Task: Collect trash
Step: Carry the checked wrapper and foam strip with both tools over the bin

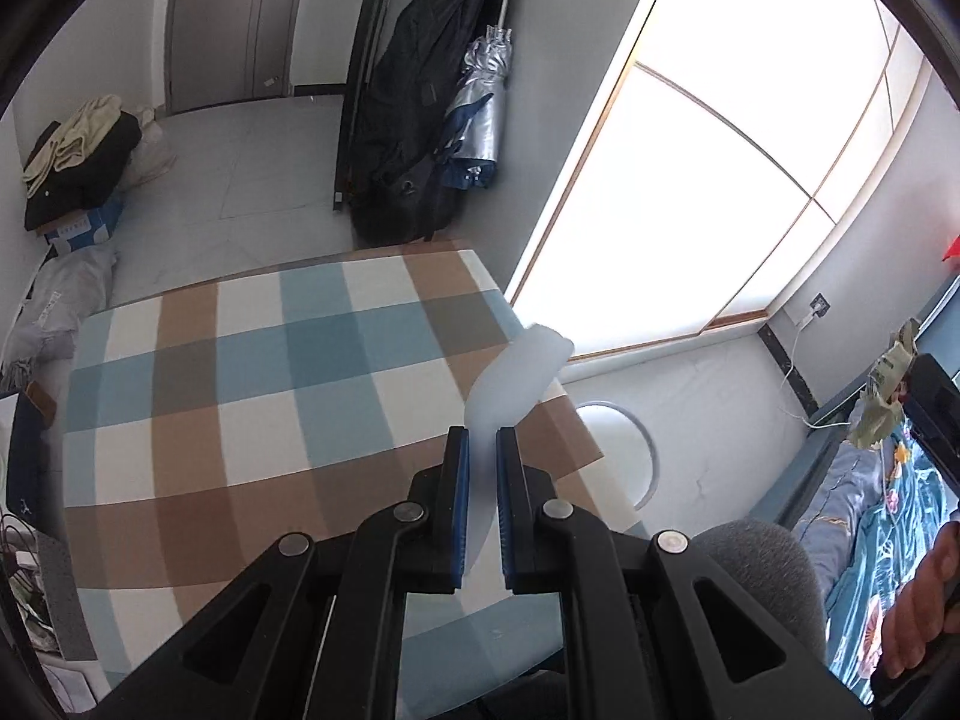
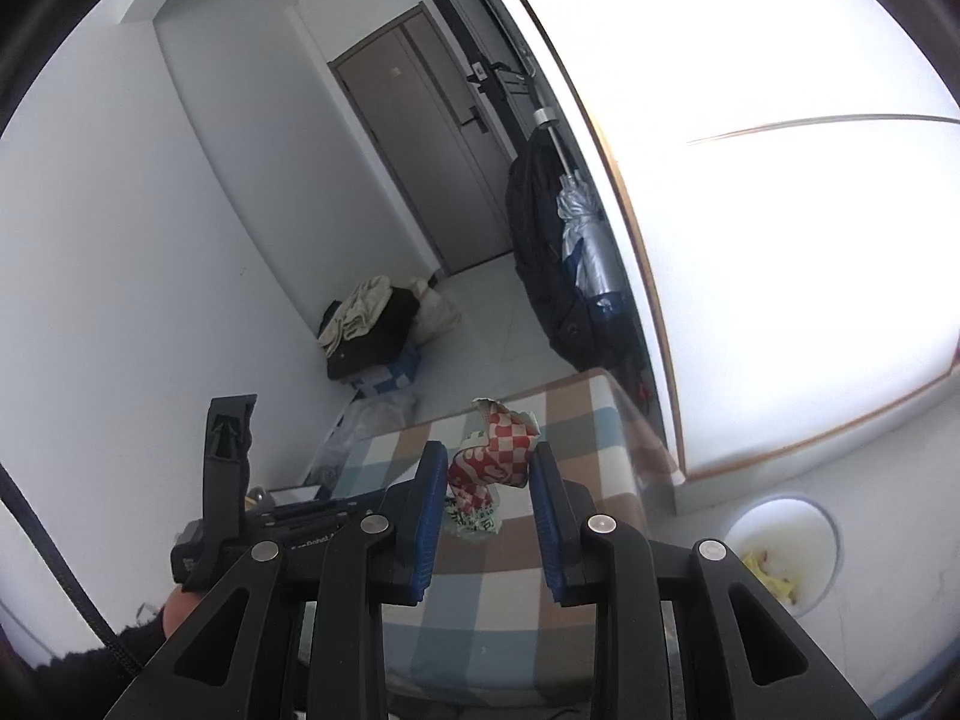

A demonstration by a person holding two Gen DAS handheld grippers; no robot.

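My left gripper (image 1: pixel 480 438) is shut on a white translucent plastic bottle (image 1: pixel 516 378), held above the checked tablecloth (image 1: pixel 252 396). My right gripper (image 2: pixel 489 456) is shut on a crumpled red-and-white checked wrapper (image 2: pixel 495 450) with green printed paper hanging below it, held above the table's far part. That wrapper and the right gripper also show at the right edge of the left wrist view (image 1: pixel 882 402). A white round bin (image 2: pixel 780 558) stands on the floor right of the table with yellow scraps inside; its rim also shows in the left wrist view (image 1: pixel 636 450).
A black backpack (image 1: pixel 414 120) and a silver folded umbrella (image 1: pixel 480 108) hang on the wall by the bright window. Clothes piled on boxes (image 1: pixel 78 168) and a plastic bag sit on the floor at the left. A bed with a floral cover (image 1: pixel 882 552) is at the right.
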